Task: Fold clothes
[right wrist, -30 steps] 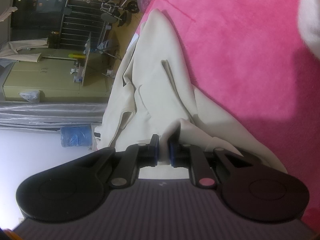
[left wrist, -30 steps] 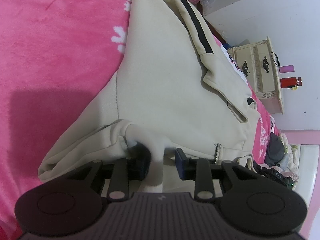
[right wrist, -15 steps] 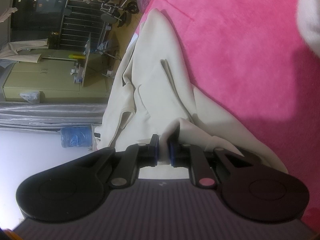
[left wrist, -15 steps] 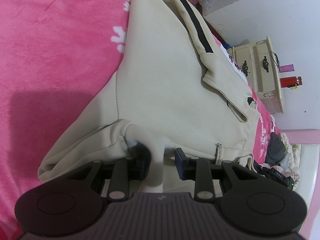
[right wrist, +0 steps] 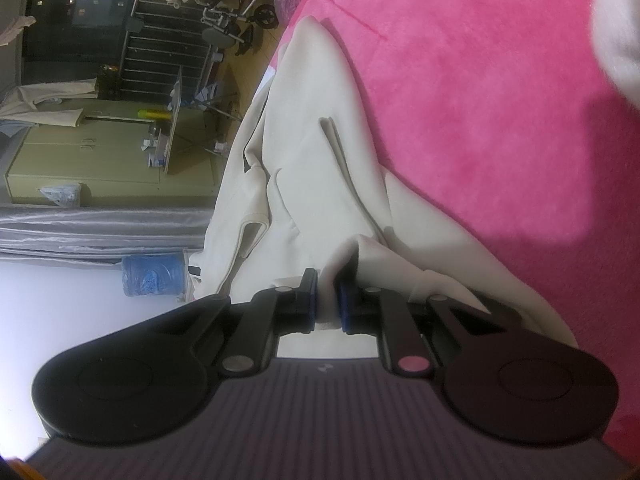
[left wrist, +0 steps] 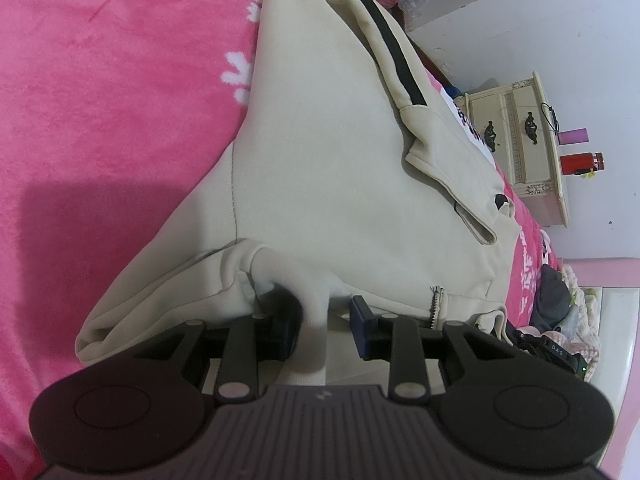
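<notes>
I have both tools on the cream garment [left wrist: 340, 152], which lies spread on the bed's pink blanket [left wrist: 100, 100], one edge hanging off the side toward the floor in the right view. My left tool [left wrist: 325, 322] has a gathered tuck of fabric between its jaws; the cloth lies against the left pad, but a gap shows before the right pad, so I cannot tell whether it is truly clenched. My right tool [right wrist: 327, 305] is clamped down nearly all the way on a pinched ridge of the same garment [right wrist: 312, 168], cloth bunching up on either side of the pads. I judge this to be the grasp stage of a fold: two points taken, the fabric not yet lifted, the body flat with a black-striped sleeve [left wrist: 394, 60] lying across it. The next move calls for raising both points together and carrying them across the garment so the near part lays over the far part, keeping the edge taut between the tools. The left hold looks the weaker one; if it slips, the fold will come out skewed.
</notes>
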